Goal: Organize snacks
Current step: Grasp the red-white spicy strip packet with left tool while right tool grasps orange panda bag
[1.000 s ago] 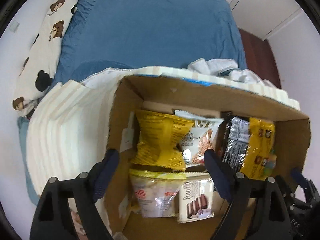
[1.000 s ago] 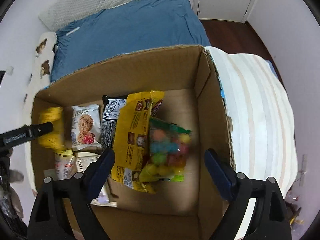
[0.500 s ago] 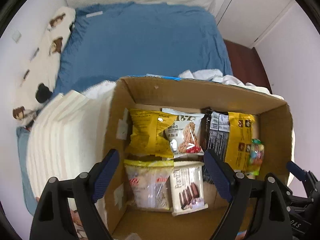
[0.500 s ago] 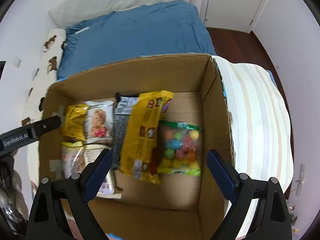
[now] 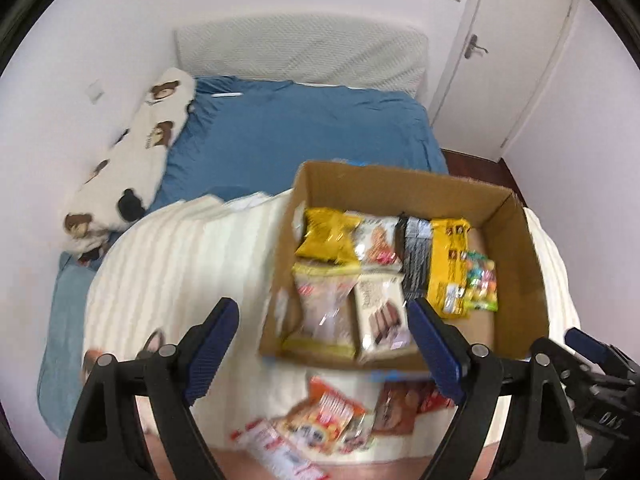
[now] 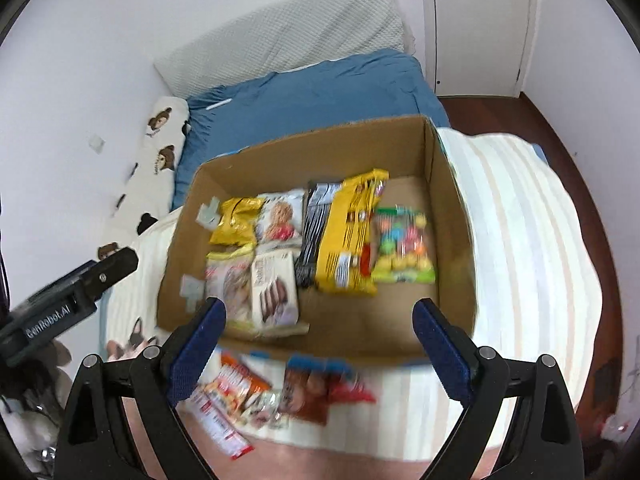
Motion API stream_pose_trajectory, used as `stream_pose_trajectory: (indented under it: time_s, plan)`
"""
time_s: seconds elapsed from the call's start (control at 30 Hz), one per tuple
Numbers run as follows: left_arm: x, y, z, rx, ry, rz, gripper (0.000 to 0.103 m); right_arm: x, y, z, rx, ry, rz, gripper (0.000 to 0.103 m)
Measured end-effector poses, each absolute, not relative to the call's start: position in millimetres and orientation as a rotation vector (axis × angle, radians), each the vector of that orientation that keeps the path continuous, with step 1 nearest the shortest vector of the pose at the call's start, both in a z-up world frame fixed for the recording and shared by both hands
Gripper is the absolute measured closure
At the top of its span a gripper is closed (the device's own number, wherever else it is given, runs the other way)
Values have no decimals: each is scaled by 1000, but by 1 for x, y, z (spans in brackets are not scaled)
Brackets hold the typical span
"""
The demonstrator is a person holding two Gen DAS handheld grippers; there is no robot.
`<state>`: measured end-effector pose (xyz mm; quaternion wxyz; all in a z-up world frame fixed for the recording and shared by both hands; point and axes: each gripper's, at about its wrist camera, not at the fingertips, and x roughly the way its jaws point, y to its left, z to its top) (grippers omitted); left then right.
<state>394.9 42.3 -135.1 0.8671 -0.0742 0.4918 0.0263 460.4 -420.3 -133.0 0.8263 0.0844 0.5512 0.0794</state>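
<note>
An open cardboard box [image 5: 516, 248] [image 6: 452, 216] sits on a striped blanket and holds several snack packs: a yellow bag [image 5: 326, 236] [image 6: 234, 226], a long yellow pack [image 5: 448, 264] [image 6: 352, 232], a colourful candy bag [image 5: 482, 280] [image 6: 404, 244] and a wafer pack [image 5: 380, 312] [image 6: 274, 292]. More loose snack packs [image 5: 332, 416] [image 6: 240, 396] lie on the blanket in front of the box. My left gripper [image 5: 326, 344] and my right gripper [image 6: 316, 344] are both open and empty, held above the box's near edge.
The striped blanket [image 5: 180, 264] [image 6: 520, 240] covers the near end of a bed with a blue sheet [image 5: 288, 132] [image 6: 312, 96]. A bear-print pillow [image 5: 136, 152] lies along the left wall. A white door [image 5: 516, 56] and dark wood floor [image 6: 560, 128] are at the right.
Both grippers have pulled back and up out of the box. The whole box, the loose snacks in front of it and the room now show. Both stay open.
</note>
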Motion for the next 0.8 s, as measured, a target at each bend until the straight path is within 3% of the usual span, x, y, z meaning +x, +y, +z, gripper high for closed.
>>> stream_pose_trajectory:
  time_s: [0.43, 0.8]
  plan:
    - [268, 35, -191, -256, 1149, 45, 17, 302, -525, -171, 396, 1232, -19, 6]
    - [226, 16, -263, -296, 1334, 35, 17, 218, -605, -268, 567, 1404, -206, 6]
